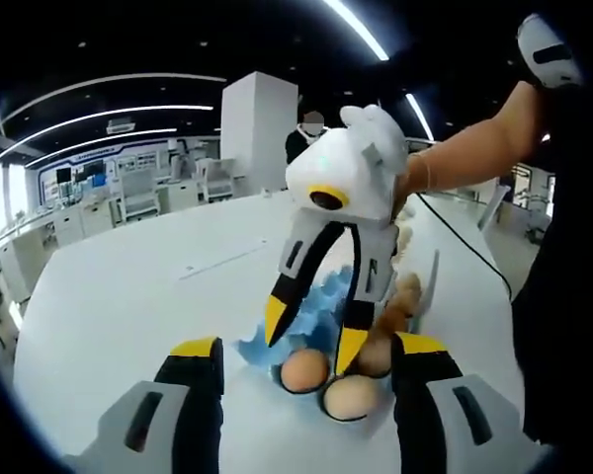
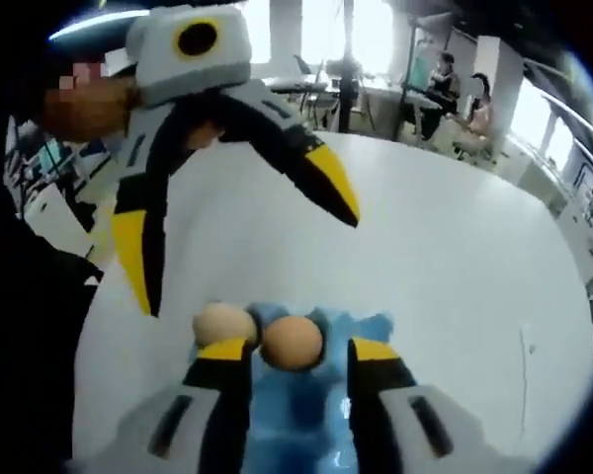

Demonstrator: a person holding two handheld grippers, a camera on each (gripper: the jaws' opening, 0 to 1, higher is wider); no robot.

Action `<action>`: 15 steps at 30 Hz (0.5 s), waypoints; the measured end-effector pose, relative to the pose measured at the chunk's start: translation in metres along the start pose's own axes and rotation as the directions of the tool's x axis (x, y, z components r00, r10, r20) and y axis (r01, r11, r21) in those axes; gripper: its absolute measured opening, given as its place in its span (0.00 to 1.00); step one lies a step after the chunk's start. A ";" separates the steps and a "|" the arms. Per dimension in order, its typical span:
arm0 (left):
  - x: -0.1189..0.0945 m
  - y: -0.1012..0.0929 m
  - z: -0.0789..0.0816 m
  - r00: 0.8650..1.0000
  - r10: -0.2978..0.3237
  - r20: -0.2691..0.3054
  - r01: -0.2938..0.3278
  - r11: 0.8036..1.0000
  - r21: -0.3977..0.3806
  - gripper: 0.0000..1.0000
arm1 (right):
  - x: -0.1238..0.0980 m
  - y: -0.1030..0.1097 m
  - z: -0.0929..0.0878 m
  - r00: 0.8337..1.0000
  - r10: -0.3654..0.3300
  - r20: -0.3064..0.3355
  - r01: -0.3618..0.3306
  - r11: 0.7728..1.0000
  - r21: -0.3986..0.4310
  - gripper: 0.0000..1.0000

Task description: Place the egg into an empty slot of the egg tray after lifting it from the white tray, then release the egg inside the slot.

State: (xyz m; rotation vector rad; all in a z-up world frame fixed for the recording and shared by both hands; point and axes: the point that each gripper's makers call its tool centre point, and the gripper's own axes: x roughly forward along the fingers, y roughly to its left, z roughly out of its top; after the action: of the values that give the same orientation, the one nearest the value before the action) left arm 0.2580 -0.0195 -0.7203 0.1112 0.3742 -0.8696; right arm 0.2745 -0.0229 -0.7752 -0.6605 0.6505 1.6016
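Brown egg (image 2: 293, 343) sits between right gripper (image 2: 295, 357) fingers (image 2: 224, 357), over blue egg tray (image 2: 306, 415); whether clamped or just let go, cannot tell. Second, paler egg (image 2: 223, 324) just beside it. Judgement: lift done, egg at slot, release and withdrawal left. Left gripper (image 1: 306, 355) fingers spread, holding nothing, hovering near tray. White tray not made out. Beyond: bare white desk (image 2: 455, 247), then bright open room with workstations, seated people, ceiling light strips.

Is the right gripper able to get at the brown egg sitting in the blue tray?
Probably yes. The right gripper is open, the brown egg sits right between its tips in the blue egg tray, and nothing blocks it.
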 end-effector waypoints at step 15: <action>0.000 -0.006 0.005 1.000 -0.024 -0.012 0.024 1.000 0.006 0.70 | -0.019 0.001 -0.005 0.989 -0.056 0.137 0.041 0.993 0.108 0.49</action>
State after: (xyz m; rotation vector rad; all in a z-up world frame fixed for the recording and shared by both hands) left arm 0.2548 -0.0250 -0.7150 0.1176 0.3849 -0.8941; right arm 0.2762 -0.0392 -0.7645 -0.4790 0.6059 1.5427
